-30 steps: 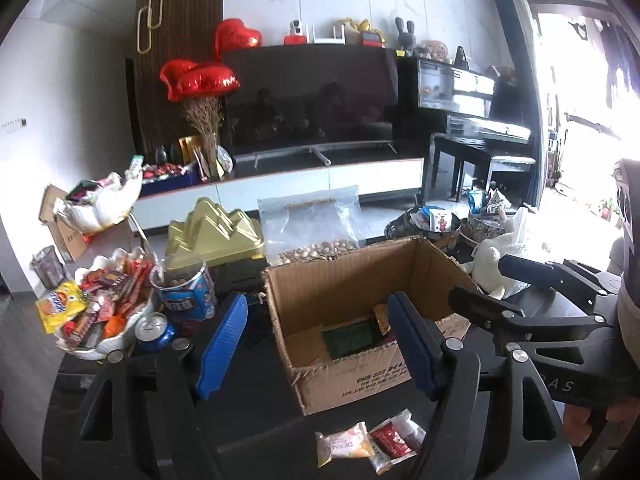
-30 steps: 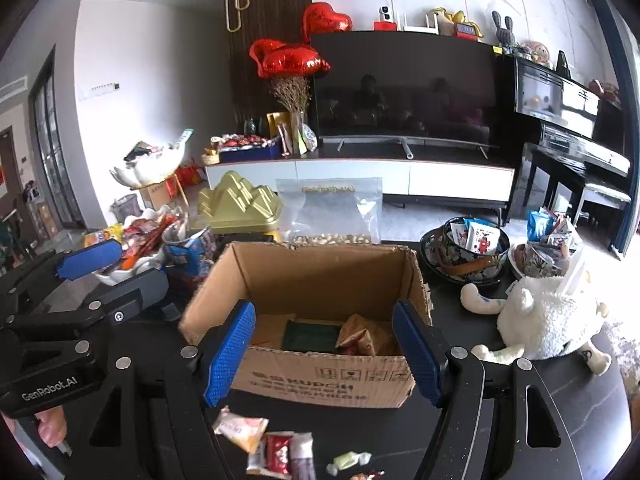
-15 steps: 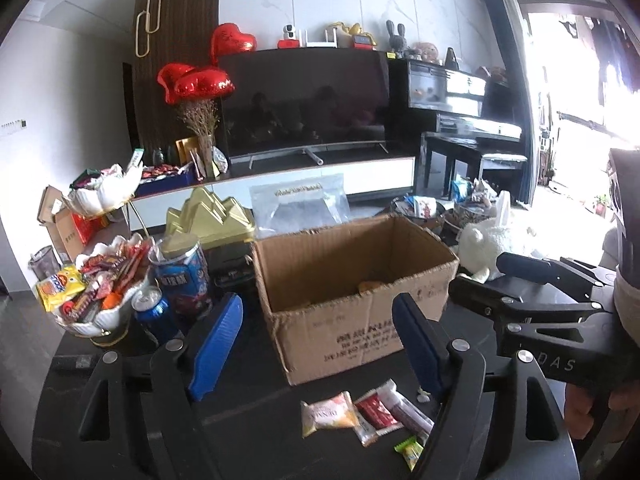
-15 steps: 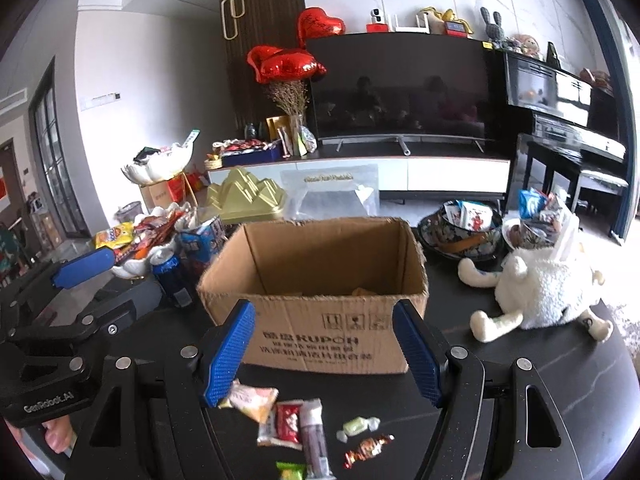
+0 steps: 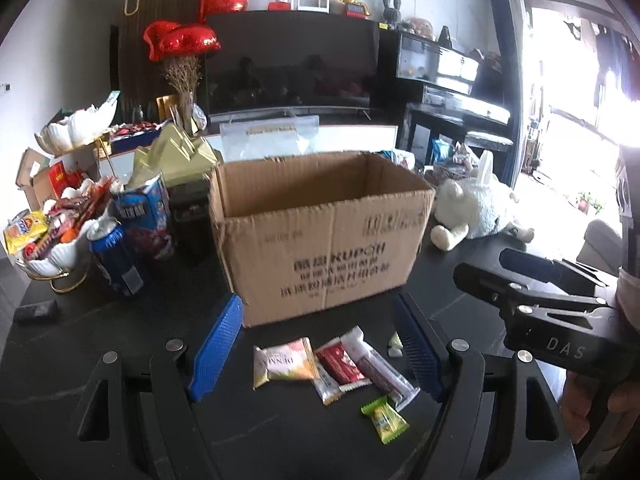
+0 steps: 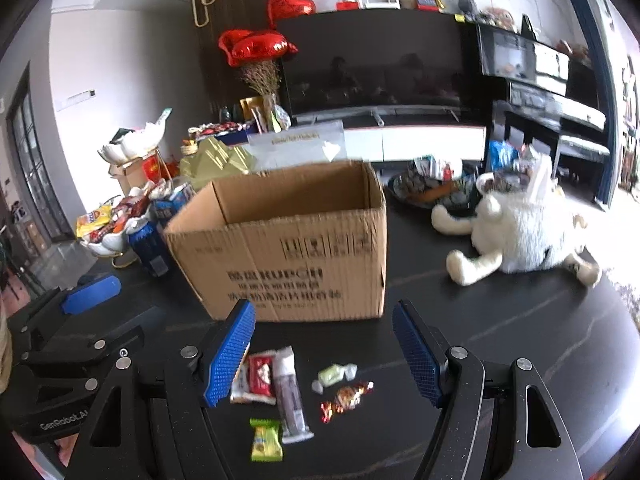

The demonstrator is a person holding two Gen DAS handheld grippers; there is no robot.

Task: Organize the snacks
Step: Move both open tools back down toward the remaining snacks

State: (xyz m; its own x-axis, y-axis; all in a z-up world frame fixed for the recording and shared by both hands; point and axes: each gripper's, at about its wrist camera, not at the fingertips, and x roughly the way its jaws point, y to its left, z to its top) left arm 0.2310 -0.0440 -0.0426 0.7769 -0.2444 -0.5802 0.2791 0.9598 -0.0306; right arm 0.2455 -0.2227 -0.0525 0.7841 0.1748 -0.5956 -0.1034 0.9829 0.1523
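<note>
On the dark bench [image 5: 132,336] in front of us lies a loose cluster of wrapped snacks, just before the open brown corrugated cardboard box [image 5: 320,236] with black printing on its side. We see a pale pink-and-cream packet [image 5: 282,362], a red-and-white packet [image 5: 342,366] partly overlapping it, a long silvery bar wrapper [image 5: 380,368] beside that, a bright green-and-yellow packet [image 5: 386,420] nearest us, a pale green twist-wrapped sweet [image 6: 334,374] and a red-gold foil sweet [image 6: 346,396]. Our left gripper [image 5: 318,354] hangs over the cluster with its blue ribbed pads apart and nothing clasped between them; the jaws have just been widening a little. Our right gripper [image 6: 324,354] likewise stands spread over the snacks, grasping nothing. A white plush toy [image 6: 520,232] rests on the bench right of the box.
</note>
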